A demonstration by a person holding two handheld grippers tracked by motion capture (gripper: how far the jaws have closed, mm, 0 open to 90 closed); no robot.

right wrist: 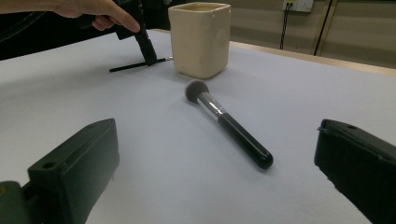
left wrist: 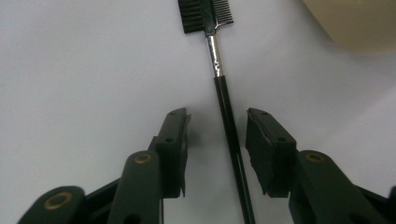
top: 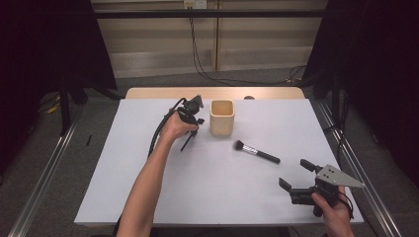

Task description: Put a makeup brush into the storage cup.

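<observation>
A thin black brush with a comb-and-bristle head [left wrist: 215,51] lies flat on the white table [top: 148,197], just left of a cream square cup [top: 222,117]. My left gripper [top: 192,130] points down over that thin brush [top: 187,142]. In the left gripper view, the left gripper [left wrist: 217,116] has a jaw on each side of the thin handle, with a gap between each pad and the handle. A black powder brush [top: 256,151] lies right of the cup. My right gripper [top: 295,174] is open near the table's front right, facing the powder brush [right wrist: 229,126].
The cup [right wrist: 200,39] stands upright at the back middle of the table, with the left hand's gripper and the thin brush [right wrist: 135,65] to its left. A wooden table edge runs behind it. Cables hang at the far wall.
</observation>
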